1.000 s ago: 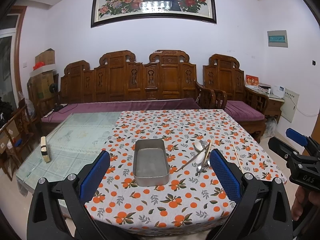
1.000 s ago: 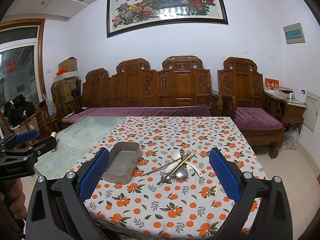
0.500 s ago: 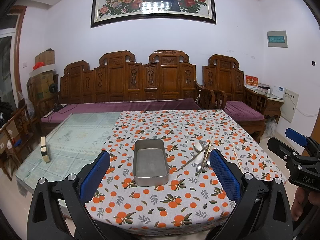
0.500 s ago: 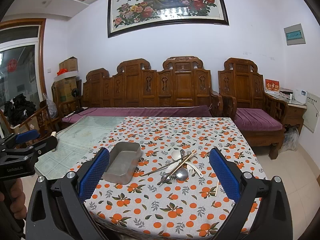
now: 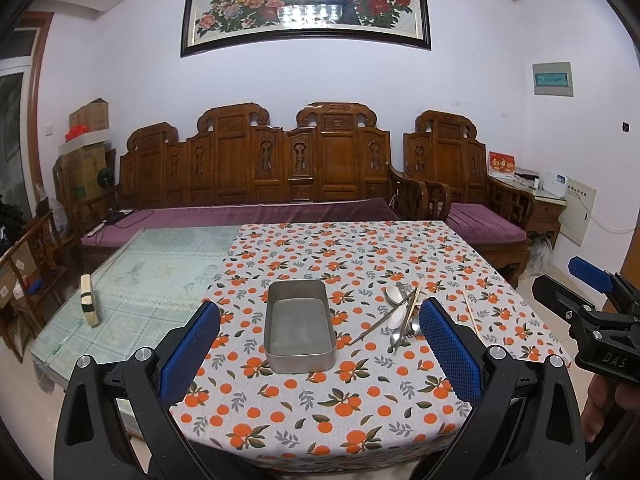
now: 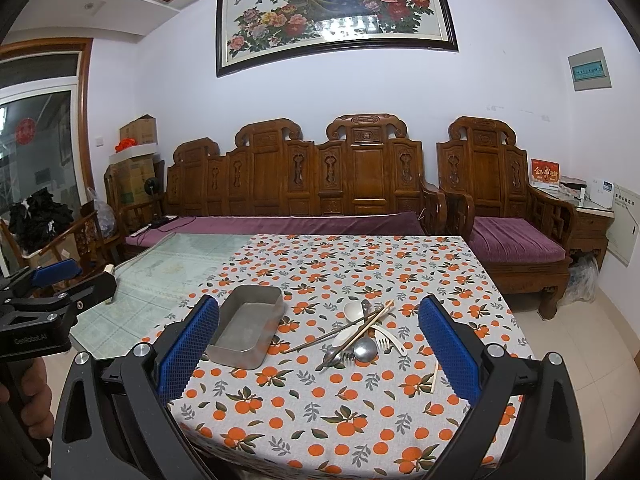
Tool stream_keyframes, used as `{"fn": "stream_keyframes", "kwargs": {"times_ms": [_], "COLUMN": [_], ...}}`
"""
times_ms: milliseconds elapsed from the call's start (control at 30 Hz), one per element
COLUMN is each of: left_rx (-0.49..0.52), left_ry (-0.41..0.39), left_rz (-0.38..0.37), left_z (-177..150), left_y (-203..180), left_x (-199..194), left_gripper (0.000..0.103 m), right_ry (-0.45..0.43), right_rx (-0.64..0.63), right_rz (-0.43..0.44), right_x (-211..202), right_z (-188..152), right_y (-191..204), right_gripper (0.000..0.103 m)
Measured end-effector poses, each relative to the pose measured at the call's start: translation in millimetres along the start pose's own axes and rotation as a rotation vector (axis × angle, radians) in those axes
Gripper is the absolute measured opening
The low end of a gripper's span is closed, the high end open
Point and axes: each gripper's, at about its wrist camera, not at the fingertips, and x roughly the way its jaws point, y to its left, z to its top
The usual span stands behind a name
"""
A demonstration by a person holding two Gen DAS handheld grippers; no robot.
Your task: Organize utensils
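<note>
Both wrist views face sofa [image 5: 256, 184] from table's [image 6: 360, 264] near edge; share tabletop.

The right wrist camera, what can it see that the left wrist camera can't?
Only the right wrist view shows the white fork in the pile. Only the left wrist view shows the whole block standing on the glass. Both show the tin, the crossed utensils, a lone chopstick and the orange tablecloth.

A carved wooden sofa [image 6: 296, 184] with purple cushions stood against the white wall [image 6: 160, 92] beneath a peacock painting [image 6: 336, 12].
</note>
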Motion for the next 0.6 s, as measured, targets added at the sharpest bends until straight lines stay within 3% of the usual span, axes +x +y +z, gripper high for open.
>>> {"fn": "stream_keyframes", "kwargs": {"times_ms": [600], "left_rx": [0.004], "left_ry": [0.023], "left_rz": [-0.006], "left_z": [-5.0], "left_y": [-4.1], "left_x": [9.4], "left_gripper": [0.097], "right_ry": [0.007], "right_rx": [0.002], "right_rz": [-0.003], "right_x": [1.0], "right_z": [4.0], "right_y": [-1.1], "right_gripper": [0.100]}}
